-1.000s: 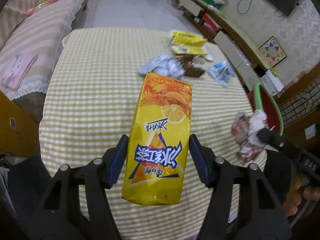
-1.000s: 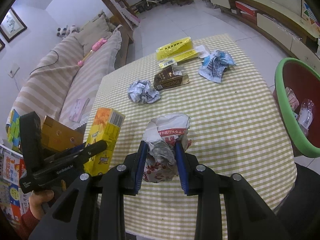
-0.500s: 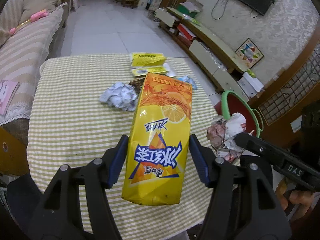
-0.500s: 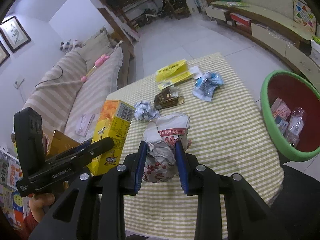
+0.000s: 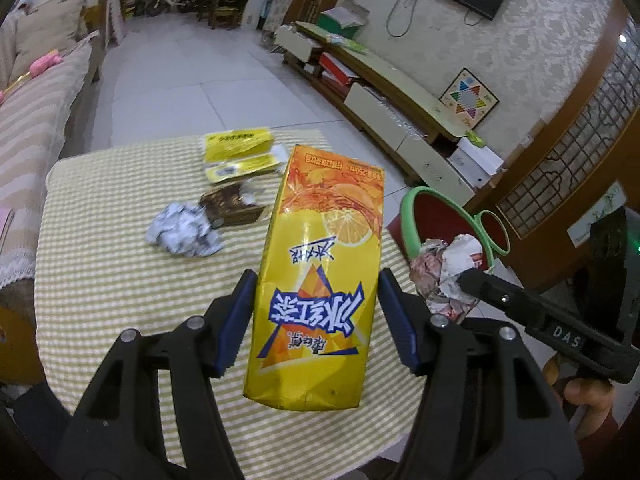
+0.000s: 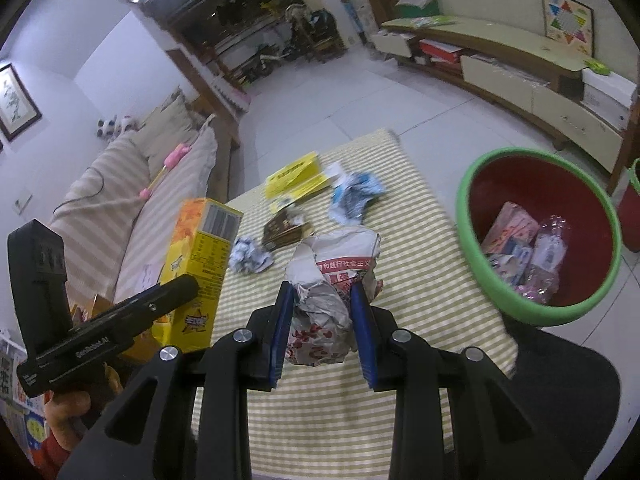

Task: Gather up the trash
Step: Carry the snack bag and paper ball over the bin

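The left tool (image 5: 316,320) was clenched on a tall yellow drink carton (image 5: 320,280), its blue pads pressed against the carton's two narrow sides. The carton was lifted clear above the near part of the desk (image 5: 100,280), which wore a yellow-and-white checked cloth. In the right wrist view the same carton (image 6: 200,264) showed at the left, with the left tool (image 6: 176,288) across it and a hand (image 6: 66,412) gripping the handle below.

The right tool (image 6: 322,320) was clenched on a crumpled wad of printed paper (image 6: 332,280), white with red lettering, squeezed between its blue pads and raised above the desk's near right part. From the left wrist view that wad (image 5: 444,272) sat at the tip of the right tool (image 5: 472,280), seen against the bin.

A red bin with a green rim (image 6: 480,272) stood on the floor just beside the desk's right edge; it held a pink carton, a clear plastic bottle and other wrappers.

More trash lay on the desk. A yellow packet (image 6: 294,176) was near the far edge, with a blue-and-white crumpled wrapper (image 6: 356,196) toward the far right corner. A brown box (image 6: 284,232) sat around the middle, and a grey-white paper ball (image 6: 250,256) was just beside it on its left.

A striped sofa (image 6: 120,200) ran along the desk's left side.
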Demonstrator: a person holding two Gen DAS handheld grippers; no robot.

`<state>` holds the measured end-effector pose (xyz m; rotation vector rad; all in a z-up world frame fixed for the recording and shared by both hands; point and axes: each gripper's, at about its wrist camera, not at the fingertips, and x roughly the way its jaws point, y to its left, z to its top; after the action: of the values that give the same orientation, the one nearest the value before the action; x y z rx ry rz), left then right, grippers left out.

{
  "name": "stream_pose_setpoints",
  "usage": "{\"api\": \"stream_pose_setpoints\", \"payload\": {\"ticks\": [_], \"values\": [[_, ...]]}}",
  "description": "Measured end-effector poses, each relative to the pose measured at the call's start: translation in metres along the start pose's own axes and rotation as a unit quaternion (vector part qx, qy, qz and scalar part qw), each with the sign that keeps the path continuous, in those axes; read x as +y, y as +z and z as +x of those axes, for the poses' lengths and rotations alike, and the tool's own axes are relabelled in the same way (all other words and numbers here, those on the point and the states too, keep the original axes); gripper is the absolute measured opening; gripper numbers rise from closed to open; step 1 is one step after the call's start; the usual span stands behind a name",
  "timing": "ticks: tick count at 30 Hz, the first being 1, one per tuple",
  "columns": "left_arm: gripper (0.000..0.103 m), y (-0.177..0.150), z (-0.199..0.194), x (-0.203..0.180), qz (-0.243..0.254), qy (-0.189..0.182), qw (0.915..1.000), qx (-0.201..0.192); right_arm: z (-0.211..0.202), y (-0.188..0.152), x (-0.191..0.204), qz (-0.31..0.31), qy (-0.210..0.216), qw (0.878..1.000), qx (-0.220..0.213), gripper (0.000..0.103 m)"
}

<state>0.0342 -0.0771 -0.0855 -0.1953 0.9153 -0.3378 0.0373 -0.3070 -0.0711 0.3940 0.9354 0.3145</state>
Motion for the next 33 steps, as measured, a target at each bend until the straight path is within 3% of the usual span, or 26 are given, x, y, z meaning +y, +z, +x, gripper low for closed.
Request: {"api": "stream_pose_setpoints", "payload": {"ticks": [17,27,33], "values": [[0.059,0.037,0.057,-0.075,0.055,-0.051,0.9971,0.016,-0.031,0.02,-0.1,0.062,-0.081,0.993,-0.054,0.029],[0.059,0.045,0.129,-0.146,0.104,-0.101,0.9868,0.073,-0.051,0.014,-0.169,0.137,-0.131,0.979,-0.078,0.029],[0.059,0.051,0.166,-0.181,0.128,-0.119,0.9795,0.1,-0.057,0.022,-0.193,0.146,-0.15,0.974,-0.087,0.029]]}}
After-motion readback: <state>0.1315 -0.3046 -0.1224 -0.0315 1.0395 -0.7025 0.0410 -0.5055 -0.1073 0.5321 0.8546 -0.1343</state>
